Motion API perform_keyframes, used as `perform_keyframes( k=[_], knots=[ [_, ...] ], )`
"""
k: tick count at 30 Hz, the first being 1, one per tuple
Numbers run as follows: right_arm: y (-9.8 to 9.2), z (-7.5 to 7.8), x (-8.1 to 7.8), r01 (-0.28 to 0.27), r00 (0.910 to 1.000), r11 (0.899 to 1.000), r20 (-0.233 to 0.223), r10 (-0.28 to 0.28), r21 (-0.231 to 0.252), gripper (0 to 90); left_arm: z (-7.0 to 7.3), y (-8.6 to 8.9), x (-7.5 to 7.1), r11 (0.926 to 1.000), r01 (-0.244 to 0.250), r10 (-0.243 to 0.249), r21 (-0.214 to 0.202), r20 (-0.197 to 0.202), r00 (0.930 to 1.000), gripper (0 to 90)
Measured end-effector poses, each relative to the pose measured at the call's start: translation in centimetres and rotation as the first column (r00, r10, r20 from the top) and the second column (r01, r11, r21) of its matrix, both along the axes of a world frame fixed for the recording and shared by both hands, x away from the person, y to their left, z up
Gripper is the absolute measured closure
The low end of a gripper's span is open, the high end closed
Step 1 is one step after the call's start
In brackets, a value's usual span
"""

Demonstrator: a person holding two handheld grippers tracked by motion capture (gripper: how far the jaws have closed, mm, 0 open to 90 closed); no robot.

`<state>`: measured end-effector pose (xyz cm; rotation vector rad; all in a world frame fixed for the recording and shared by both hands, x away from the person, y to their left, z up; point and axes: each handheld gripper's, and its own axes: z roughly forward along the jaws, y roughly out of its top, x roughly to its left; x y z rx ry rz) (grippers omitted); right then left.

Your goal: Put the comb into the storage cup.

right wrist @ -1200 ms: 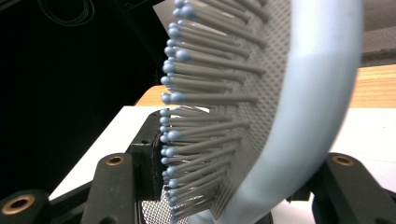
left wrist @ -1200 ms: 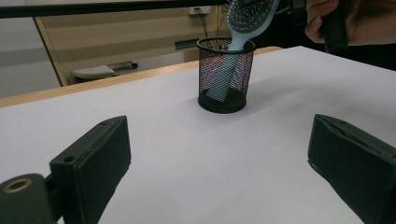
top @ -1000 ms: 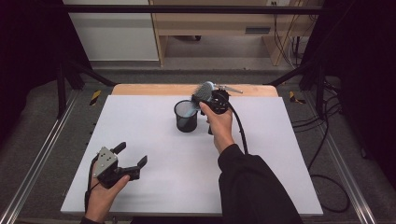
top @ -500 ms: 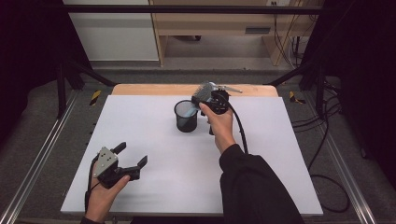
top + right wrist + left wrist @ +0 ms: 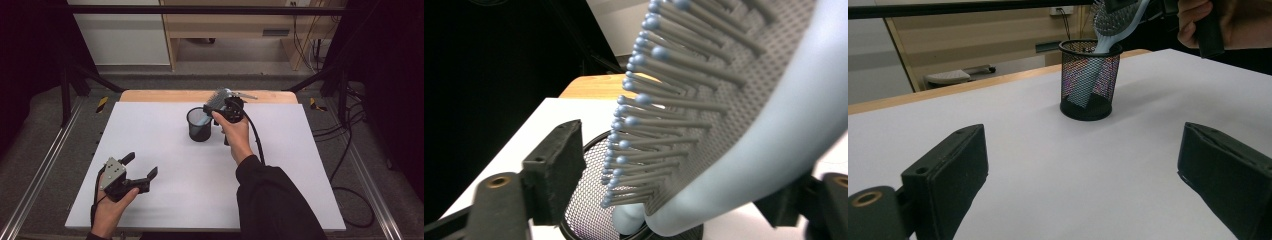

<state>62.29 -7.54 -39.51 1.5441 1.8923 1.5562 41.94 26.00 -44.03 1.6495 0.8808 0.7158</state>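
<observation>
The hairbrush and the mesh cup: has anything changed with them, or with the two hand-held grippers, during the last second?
No visible change. The right hand-held gripper remains at the hairbrush, whose handle stands inside the black mesh cup. The left hand-held gripper rests open near the table's front left, as before.

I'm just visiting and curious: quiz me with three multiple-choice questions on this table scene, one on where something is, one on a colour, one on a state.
1. Where is the hairbrush's handle?
A. flat on the table
B. inside the mesh cup
C. on the floor

2. What colour is the cup?
A. black
B. red
C. white

3. How is the left gripper?
A. shut on the brush
B. open, holding nothing
C. inside the cup

Answers: 1 B, the handle shows through the mesh; 2 A, its wire is black; 3 B, its jaws stand wide apart over bare table.
</observation>
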Motion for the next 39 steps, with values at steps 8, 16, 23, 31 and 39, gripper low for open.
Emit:
perform_keyframes(
  k=[8, 16, 23, 31, 39],
  knots=[
    [-0.3, 0.3, -0.1, -0.001, 1.0, 1.0, -0.009, 0.001, -0.011, 12.2, 0.0, -0.1, 0.0, 1.0, 0.001, -0.001, 0.003, -0.001, 1.0, 6.0],
    [-0.7, 0.7, -0.2, 0.003, 1.0, 1.0, -0.006, -0.003, -0.007, 9.7, -0.1, -0.1, 0.0, 1.0, 0.002, -0.002, 0.006, -0.004, 1.0, 6.0],
    [-0.8, 0.8, -0.4, -0.003, 1.0, 0.999, -0.001, 0.003, -0.043, 7.5, -0.1, -0.1, 0.0, 1.0, 0.001, -0.001, 0.004, -0.006, 1.0, 5.8],
    [-0.8, 1.2, -0.8, -0.013, 0.9993, 0.996, 0.034, 0.016, -0.087, 7.9, 0.0, -0.1, 0.0, 1.0, 0.002, -0.002, 0.003, -0.007, 1.0, 5.6],
    [-1.2, 1.5, -1.0, -0.003, 0.9986, 0.99, 0.053, 0.011, -0.14, 7.8, -0.1, -0.2, 0.0, 0.9999, 0.01, -0.01, 0.007, -0.008, 0.9999, 5.0]
  ],
)
